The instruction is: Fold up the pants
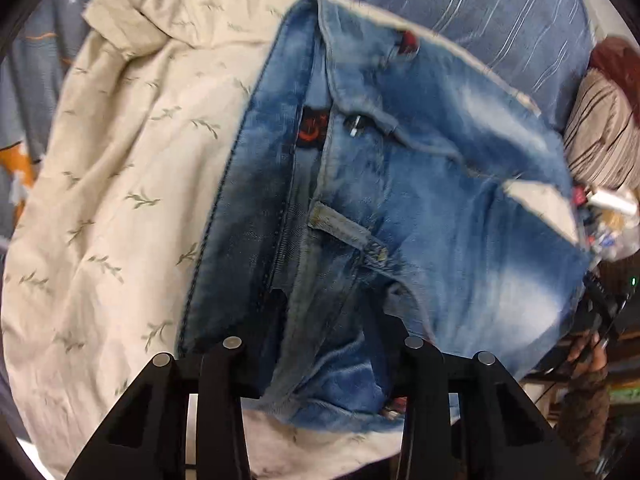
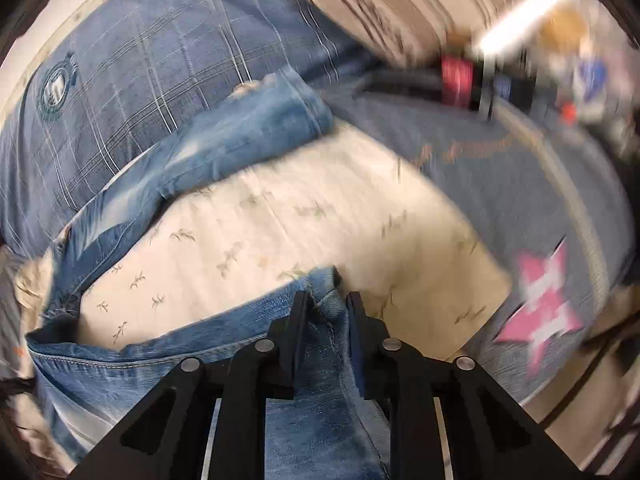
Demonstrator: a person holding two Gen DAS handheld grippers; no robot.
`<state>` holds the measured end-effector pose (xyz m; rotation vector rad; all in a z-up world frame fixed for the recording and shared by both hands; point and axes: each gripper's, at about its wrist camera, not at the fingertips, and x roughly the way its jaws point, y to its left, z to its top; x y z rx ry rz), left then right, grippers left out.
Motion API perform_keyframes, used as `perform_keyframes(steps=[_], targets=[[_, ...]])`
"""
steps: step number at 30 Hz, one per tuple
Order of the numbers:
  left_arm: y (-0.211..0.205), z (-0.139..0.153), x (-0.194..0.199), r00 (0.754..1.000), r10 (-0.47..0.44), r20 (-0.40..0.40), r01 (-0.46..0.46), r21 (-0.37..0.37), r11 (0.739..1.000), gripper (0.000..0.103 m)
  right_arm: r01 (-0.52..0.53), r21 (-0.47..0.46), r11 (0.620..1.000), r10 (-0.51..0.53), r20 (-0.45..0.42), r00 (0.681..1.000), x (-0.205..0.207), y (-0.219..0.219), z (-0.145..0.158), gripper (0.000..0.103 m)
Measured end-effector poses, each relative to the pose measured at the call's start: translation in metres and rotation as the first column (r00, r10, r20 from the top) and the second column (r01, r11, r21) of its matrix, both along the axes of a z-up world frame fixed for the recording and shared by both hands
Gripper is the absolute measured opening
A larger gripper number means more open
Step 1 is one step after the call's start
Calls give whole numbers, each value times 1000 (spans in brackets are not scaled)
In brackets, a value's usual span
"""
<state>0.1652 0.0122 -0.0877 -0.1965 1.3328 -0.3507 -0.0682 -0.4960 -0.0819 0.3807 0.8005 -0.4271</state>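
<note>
The pants are faded blue jeans (image 1: 420,184), lifted and hanging over a cream leaf-print sheet (image 1: 120,184). In the left wrist view the open waistband, button and belt loop face me. My left gripper (image 1: 324,320) is shut on the jeans' waistband; denim bunches between its fingers and hides the tips. In the right wrist view my right gripper (image 2: 326,304) is shut on a denim edge of the jeans (image 2: 304,392). One leg (image 2: 224,140) trails away up and left across the cream sheet (image 2: 280,232).
A blue plaid pillow (image 2: 120,80) lies at the back left. A grey-blue bedspread with a pink star (image 2: 540,312) lies right. A striped brown cushion (image 1: 600,132) and small cluttered items (image 1: 608,216) sit at the right. A person's hand (image 1: 588,352) holds a device at lower right.
</note>
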Motion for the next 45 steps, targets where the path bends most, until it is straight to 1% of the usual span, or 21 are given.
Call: perform_keyframes(steps=[2, 3, 5, 6, 10, 11, 15, 17, 20, 22, 24, 25, 27, 30, 32, 34, 35, 36, 39, 41, 45], targets=[[8, 2, 0, 998, 65, 15, -66, 20, 998, 37, 29, -67, 997, -26, 46, 999, -6, 2, 16, 12], [7, -3, 2, 997, 79, 6, -79, 37, 996, 37, 57, -93, 994, -55, 19, 998, -3, -3, 15, 12], [5, -18, 5, 995, 100, -26, -97, 89, 991, 37, 96, -48, 994, -100, -97, 990, 8, -21, -10, 12], [9, -23, 5, 993, 115, -33, -111, 103, 988, 37, 99, -16, 995, -100, -124, 987, 10, -25, -20, 13], [26, -11, -1, 989, 148, -28, -147, 43, 988, 37, 117, -1, 993, -117, -34, 993, -9, -18, 1, 20], [32, -6, -2, 989, 146, -26, -146, 30, 989, 37, 109, 0, 994, -109, -24, 994, -16, -17, 7, 26], [44, 30, 2, 989, 148, 19, -148, 27, 989, 35, 90, -27, 996, -89, 26, 996, -28, -20, 38, 33], [45, 48, 18, 989, 145, 33, -146, 38, 989, 37, 84, 2, 996, -84, 55, 995, -13, -24, 50, 49], [37, 66, 50, 991, 131, 14, -131, 35, 991, 44, 62, 41, 997, -65, 73, 995, 11, -34, 60, 51], [26, 69, 79, 989, 145, 1, -145, 32, 989, 47, 42, 62, 997, -46, 61, 997, 45, -41, 64, 51], [20, 68, 97, 984, 175, -28, -175, 0, 985, 47, 31, 135, 990, -36, 33, 999, 73, -48, 61, 52], [16, 68, 99, 984, 175, -44, -177, -41, 983, 47, 17, 184, 983, -21, 15, 1000, 84, -46, 59, 52], [4, 65, 98, 993, 116, -32, -119, -85, 989, 51, -85, 209, 974, 81, 29, 996, 91, -26, 57, 52], [-8, 55, 90, 999, 50, 12, -50, -39, 998, 54, -200, 198, 960, 199, 21, 980, 84, 8, 47, 61], [-11, 36, 87, 997, 54, -49, -56, -41, 998, 53, -293, 210, 933, 297, 13, 955, 78, 29, 38, 59], [-13, 24, 85, 994, 54, -100, -58, -37, 998, 52, -341, 124, 932, 348, -40, 936, 67, 48, 35, 59], [-11, 19, 84, 994, 53, -98, -56, -32, 998, 51, -323, 62, 944, 326, -64, 943, 58, 50, 36, 59], [-6, 21, 79, 995, 62, -73, -64, -26, 998, 51, -260, 50, 964, 263, -64, 963, 43, 38, 35, 59], [19, 30, 57, 995, 103, -8, -103, -41, 994, 55, -28, 133, 991, 33, -33, 999, -4, -11, 29, 61], [36, 30, 34, 993, 110, -44, -113, -80, 990, 55, 95, 156, 983, -85, -73, 994, -36, -32, 15, 62], [62, 30, -19, 988, 120, -99, -132, -120, 984, 57, 228, 241, 944, -211, -91, 973, -87, -31, -13, 62]])
